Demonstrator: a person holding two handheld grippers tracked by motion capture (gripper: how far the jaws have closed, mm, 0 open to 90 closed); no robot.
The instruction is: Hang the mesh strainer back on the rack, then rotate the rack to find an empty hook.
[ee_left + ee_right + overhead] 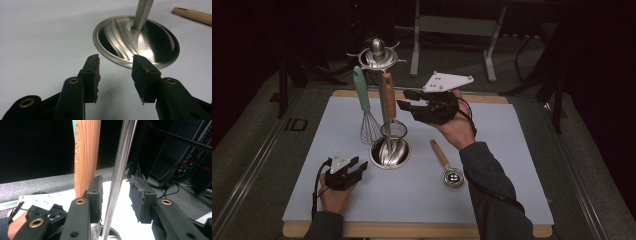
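In the high view, a steel utensil stand (389,150) rises at the centre of the frame from a round, mirror-bright base on the pale surface (512,165), its thin pole topped by a hooked crown with a ball knob. From the crown hang a whisk (366,112) with a mint-green handle and a wooden-handled strainer (388,107). The right claw (404,100), just right of that wooden handle, stands open with nothing pinched. The left claw (360,166) rests at lower left, open, beside the base. A wooden-handled spoon (447,167) lies right of the stand. In the left gripper view, the open jaws frame the polished base (136,42) just ahead. In the right gripper view, the pole (117,177) runs between the parted pads, and the grained wooden handle (86,155) stands behind the left pad.
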